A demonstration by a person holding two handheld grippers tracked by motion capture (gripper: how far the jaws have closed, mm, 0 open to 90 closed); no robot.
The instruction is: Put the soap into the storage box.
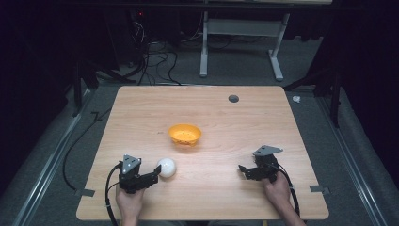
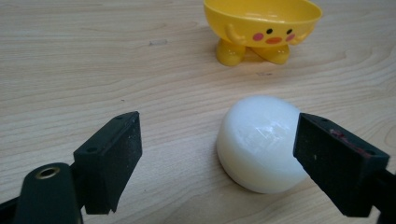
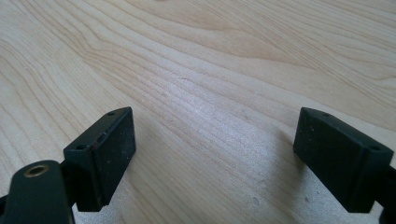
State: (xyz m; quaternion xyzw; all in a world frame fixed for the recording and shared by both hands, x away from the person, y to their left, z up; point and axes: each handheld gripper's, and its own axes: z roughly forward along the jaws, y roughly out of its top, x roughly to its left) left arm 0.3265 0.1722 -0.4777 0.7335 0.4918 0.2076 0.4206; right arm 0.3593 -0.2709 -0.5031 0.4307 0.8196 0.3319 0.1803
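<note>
A white round ball rests on the wooden table, near the front left. My left gripper is open around it: the ball lies close against the right jaw, with a wide gap to the left jaw. Beyond the ball stands a yellow bowl with a chick face and small feet, upright at the table's middle. My right gripper is open at the front right, low over bare wood, nothing between its jaws.
The table has a small dark round hole near its far edge. Tape tabs mark the front corners. Behind the table are cables on the floor and a white stand.
</note>
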